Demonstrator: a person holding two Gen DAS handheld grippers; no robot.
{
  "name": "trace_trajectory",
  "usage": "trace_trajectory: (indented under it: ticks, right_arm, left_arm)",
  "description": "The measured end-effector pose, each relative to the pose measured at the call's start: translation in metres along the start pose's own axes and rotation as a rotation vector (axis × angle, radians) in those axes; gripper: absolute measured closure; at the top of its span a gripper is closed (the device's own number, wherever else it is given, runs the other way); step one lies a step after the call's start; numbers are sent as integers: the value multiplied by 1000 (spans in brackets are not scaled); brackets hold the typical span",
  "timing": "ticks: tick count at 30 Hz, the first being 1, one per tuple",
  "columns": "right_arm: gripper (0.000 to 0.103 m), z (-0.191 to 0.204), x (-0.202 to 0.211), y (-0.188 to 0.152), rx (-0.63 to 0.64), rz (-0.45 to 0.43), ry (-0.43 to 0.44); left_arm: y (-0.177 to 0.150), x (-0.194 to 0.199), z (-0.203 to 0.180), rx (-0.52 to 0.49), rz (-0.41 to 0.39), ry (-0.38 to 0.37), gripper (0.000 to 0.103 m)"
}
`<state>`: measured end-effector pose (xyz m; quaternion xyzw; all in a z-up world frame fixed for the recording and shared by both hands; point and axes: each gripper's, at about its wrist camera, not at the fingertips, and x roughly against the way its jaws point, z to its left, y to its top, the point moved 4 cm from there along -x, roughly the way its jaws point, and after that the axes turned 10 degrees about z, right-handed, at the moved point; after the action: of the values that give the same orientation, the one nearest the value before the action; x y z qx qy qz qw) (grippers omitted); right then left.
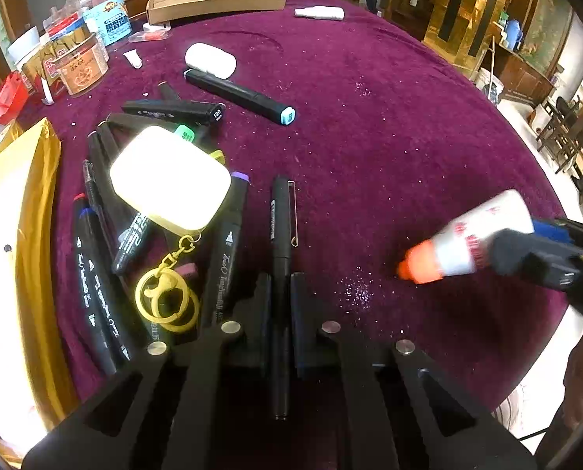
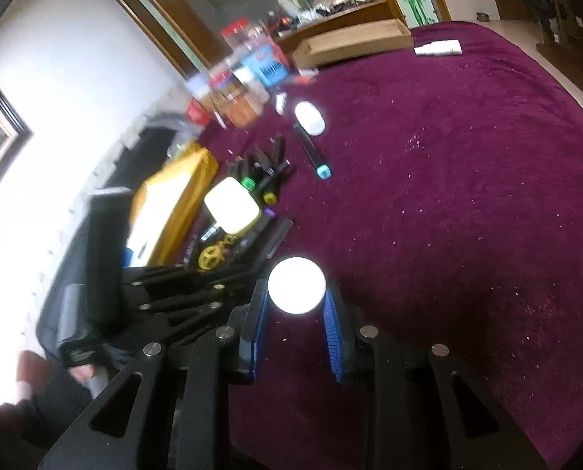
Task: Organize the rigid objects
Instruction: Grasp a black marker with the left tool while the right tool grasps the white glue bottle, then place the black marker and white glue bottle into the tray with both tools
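My left gripper (image 1: 280,286) is shut on a black pen (image 1: 281,235) with a metal clip, which lies along the fingers over the purple tablecloth (image 1: 389,137). Left of it is a pile of black markers (image 1: 166,211), topped by a pale yellow case (image 1: 170,184) with a yellow keyring (image 1: 166,301). My right gripper (image 2: 296,305) is shut on a white glue bottle (image 2: 296,290), seen end-on. In the left wrist view the bottle (image 1: 467,235) shows an orange cap (image 1: 418,266) and hangs above the cloth at the right.
A lone black marker with a teal cap (image 1: 240,96) and a white oval case (image 1: 210,60) lie further back. Jars and tubs (image 1: 83,55) crowd the far left. A cardboard tray (image 1: 213,2) and a white bottle (image 1: 320,13) sit at the far edge. A yellow envelope (image 1: 17,243) lies at the left.
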<state>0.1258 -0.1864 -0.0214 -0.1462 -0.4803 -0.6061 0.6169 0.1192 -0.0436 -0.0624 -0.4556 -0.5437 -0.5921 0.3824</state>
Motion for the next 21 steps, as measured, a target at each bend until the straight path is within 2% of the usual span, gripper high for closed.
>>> trace_trajectory:
  ticks: [7, 10, 14, 17, 21]
  right_arm:
    - [79, 12, -31, 28, 9, -8, -45]
    - [80, 16, -41, 44, 23, -18, -85]
    - [80, 14, -65, 62, 5, 15, -105]
    - [80, 11, -79, 63, -4, 46, -124]
    - [80, 16, -80, 59, 3, 43, -160]
  left_arm:
    - [1, 1, 1, 20, -12, 2, 96]
    - [-3, 4, 5, 50, -17, -26, 96]
    - [-11, 18, 13, 101, -46, -68, 96]
    - [-25, 32, 25, 163, -72, -105, 96]
    - [-49, 59, 42, 238, -123, -163, 96]
